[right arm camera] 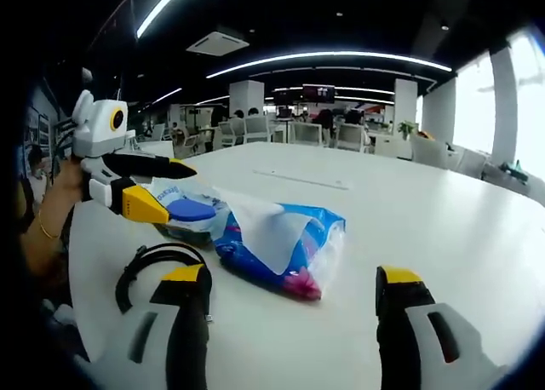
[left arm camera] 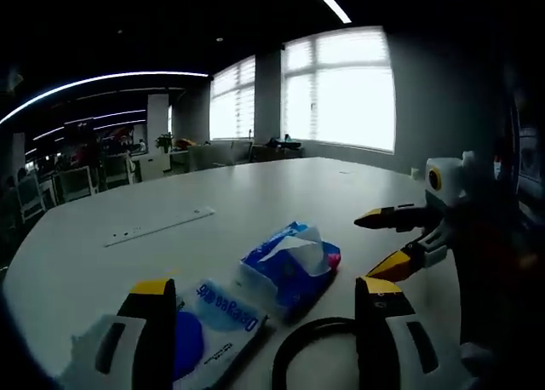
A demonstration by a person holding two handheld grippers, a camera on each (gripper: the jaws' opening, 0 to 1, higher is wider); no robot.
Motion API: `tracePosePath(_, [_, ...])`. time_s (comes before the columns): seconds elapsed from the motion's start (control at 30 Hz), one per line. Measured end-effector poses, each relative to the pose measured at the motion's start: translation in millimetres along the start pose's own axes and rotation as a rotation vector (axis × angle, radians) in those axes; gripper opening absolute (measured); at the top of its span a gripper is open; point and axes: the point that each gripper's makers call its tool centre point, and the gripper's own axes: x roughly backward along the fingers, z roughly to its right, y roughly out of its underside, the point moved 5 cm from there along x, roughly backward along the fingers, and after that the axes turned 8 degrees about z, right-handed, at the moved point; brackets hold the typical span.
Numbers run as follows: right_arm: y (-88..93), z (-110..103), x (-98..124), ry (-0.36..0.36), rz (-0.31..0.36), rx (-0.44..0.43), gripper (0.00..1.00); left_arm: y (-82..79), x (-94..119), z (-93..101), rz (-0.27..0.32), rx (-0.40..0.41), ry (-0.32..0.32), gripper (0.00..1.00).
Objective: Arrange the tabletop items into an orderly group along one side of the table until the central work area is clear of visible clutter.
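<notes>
A blue tissue pack (left arm camera: 289,266) (right arm camera: 289,245) lies on the white table (left arm camera: 255,194) with a white sheet sticking out of its top. Beside it lies a flat wipes pack (left arm camera: 223,309) (right arm camera: 192,211) with a round blue lid. A black cable loop (left arm camera: 306,339) (right arm camera: 149,266) rests at the near edge. My left gripper (left arm camera: 268,292) (right arm camera: 179,192) is open just above the wipes pack and holds nothing. My right gripper (right arm camera: 294,279) (left arm camera: 364,248) is open too, a short way from the tissue pack, its jaws wide apart.
A long white strip (left arm camera: 157,224) (right arm camera: 302,180) lies flat farther out on the table. A person's arm (right arm camera: 43,228) holds the left gripper at the table edge. Office chairs and desks (right arm camera: 289,130) stand beyond the table, with bright windows (left arm camera: 341,88) behind.
</notes>
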Motion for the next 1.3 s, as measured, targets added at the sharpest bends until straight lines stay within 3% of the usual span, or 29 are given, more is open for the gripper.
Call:
tracePosePath(0.13, [-1.7,-3,2,-0.002,0.006,0.002,0.77,-1.9,7,-5.5,0.019,0.03,-0.003,0.86])
tracePosePath(0.7, [-0.5,-6,8,-0.005,-0.01,0.007,0.74,-0.9,45,-22.5,0.058,0.023,-0.024,0.86])
tracePosePath(1.3, [3.1,-12,13,-0.019,-0.033,0.018,0.7,16.1,84,-32.7,0.032,-0.021,-0.027,0.85])
